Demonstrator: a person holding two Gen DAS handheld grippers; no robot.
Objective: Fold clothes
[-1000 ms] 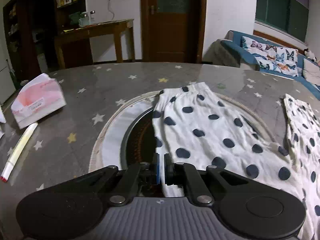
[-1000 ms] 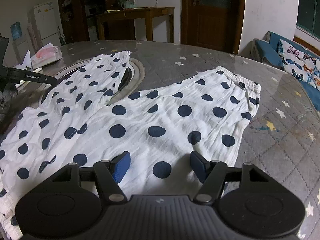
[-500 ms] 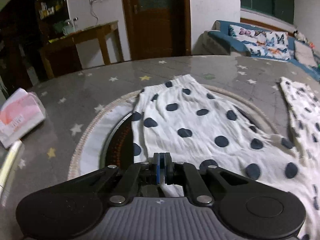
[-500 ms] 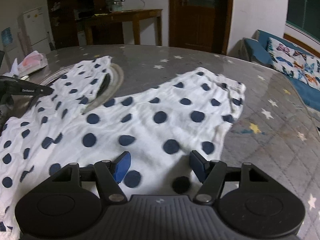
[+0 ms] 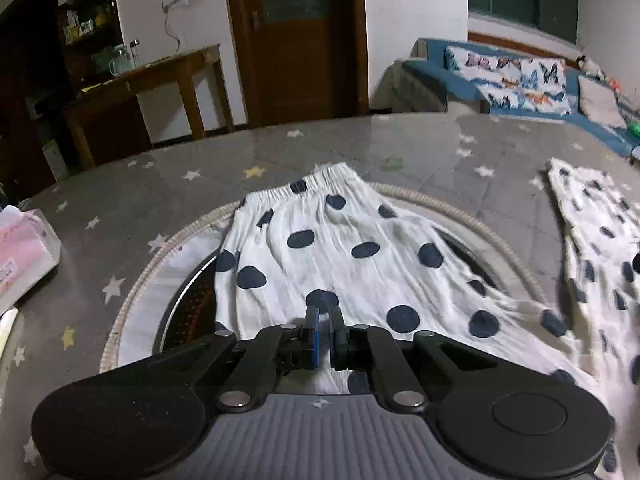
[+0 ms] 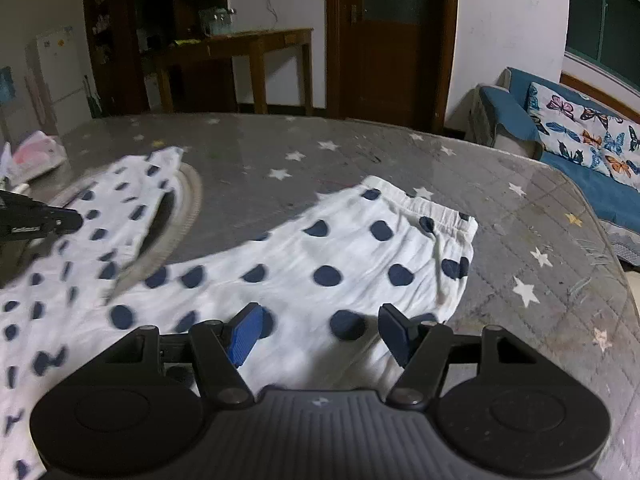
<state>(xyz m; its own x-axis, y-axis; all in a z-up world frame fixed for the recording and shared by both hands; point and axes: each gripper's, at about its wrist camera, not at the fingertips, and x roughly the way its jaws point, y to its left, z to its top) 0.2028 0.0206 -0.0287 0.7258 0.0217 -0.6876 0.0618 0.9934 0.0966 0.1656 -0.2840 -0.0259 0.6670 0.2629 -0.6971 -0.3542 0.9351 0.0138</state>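
Polka-dot pants (image 6: 304, 264) lie spread flat on the star-print table (image 6: 520, 248), white fabric with navy dots. One leg runs up to an elastic cuff (image 6: 436, 208) on the far right of the pants; the other leg (image 5: 340, 248) lies across the round inset hotplate (image 5: 188, 300) in the table, its elastic hem (image 5: 304, 188) at the hotplate's far rim.

Left gripper (image 5: 324, 334) sits over the near end of the leg on the hotplate. Fingers (image 5: 311, 336) almost together, only a thin slit between the blue pads, white fabric visible in that slit; cannot tell for sure whether cloth is actually pinched there. In the right wrist view the left gripper (image 6: 44, 220) shows at the pants' left side, over the same leg.

Right gripper (image 6: 320, 330) hangs over the near edge of the other leg, fingers (image 6: 244, 334) spread wide, nothing between them, dotted fabric showing under the gap.

Left of the pants, beyond the hotplate: a pink tissue pack (image 5: 24, 256) on the table. Behind the table: wooden side table (image 6: 240, 52), dark wooden door (image 6: 392, 36), and to the right of the pants a blue sofa with butterfly cushion (image 6: 584, 132).

Left-view fabric on the far right is motion-blurred.
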